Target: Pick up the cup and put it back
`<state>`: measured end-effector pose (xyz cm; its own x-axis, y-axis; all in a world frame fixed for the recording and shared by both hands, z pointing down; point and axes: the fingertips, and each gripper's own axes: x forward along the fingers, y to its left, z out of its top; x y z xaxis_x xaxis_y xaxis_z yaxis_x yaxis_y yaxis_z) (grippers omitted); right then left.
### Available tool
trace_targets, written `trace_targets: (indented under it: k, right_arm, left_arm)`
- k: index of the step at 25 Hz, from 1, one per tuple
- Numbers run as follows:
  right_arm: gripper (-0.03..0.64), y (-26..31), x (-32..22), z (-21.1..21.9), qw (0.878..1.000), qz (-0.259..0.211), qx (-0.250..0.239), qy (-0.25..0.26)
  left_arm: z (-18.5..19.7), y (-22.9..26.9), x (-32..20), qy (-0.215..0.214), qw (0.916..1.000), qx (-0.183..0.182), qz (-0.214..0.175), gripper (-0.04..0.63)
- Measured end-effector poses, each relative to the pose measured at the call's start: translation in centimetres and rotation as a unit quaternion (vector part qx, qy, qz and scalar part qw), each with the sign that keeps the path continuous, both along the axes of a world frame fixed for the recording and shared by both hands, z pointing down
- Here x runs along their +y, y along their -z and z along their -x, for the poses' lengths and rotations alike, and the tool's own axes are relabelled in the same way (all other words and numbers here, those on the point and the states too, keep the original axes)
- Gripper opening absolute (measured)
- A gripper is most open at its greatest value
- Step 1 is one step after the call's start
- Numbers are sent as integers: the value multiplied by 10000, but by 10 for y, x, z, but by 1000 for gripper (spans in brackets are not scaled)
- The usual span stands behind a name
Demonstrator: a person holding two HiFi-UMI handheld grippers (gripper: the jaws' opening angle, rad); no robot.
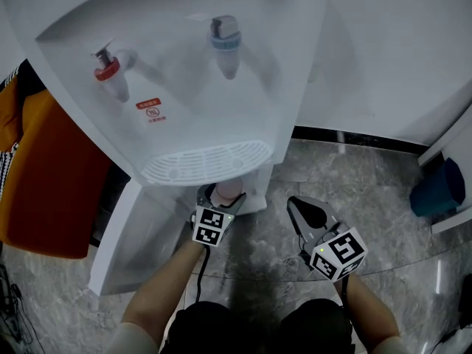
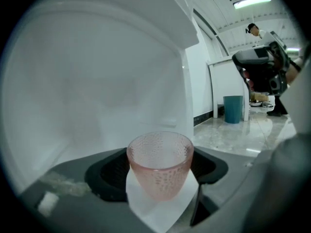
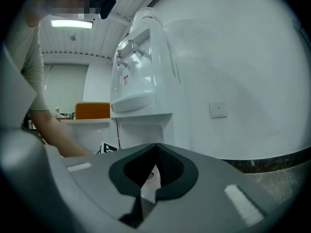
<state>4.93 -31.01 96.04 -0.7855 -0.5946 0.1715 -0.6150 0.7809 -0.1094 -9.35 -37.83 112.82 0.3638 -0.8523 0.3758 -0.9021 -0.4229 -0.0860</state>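
Cup (image 2: 160, 164) stands upright on a white ledge of the water dispenser (image 1: 184, 87), below the drip tray. It sits between the tips of my left gripper (image 1: 221, 195), whose jaws are spread wide and do not seem to press it. Right gripper (image 1: 304, 211) is closed and empty. I judge the put-back done, withdrawal left.

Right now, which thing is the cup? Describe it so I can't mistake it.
Find the white water dispenser; below its grilled drip tray is an open shelf. The cup stands there between the left tool's open jaws: a small pink dimpled glass, the only pink thing.
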Motion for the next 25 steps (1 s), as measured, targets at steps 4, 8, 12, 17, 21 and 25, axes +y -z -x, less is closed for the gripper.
trace_targets:
  k: [4,8,12,17,21,25]
  right_arm:
    - [3,30,15,9,9995,173,-251,36]
    - [3,69,36,15,9992,280,-249,98]
    - [3,120,61,16,9986,481,-169,142]
    - [3,198,83,14,9977,663,-74,118]
    - [3,271,95,15,9970,761,-38,124]
    - [3,351,114,24,9968,749,17,267]
  left_arm:
    - [-3,31,24,-160,9999,-46,-23,396]
    - [-2,68,56,-231,9997,-27,88,396]
    - [-11,123,97,-583,9981,-175,124,396]
    - [-15,211,140,-718,9973,-132,124,396]
    - [-14,280,174,-699,9972,-240,62,396]
    - [-12,359,198,-701,9974,-192,29,397]
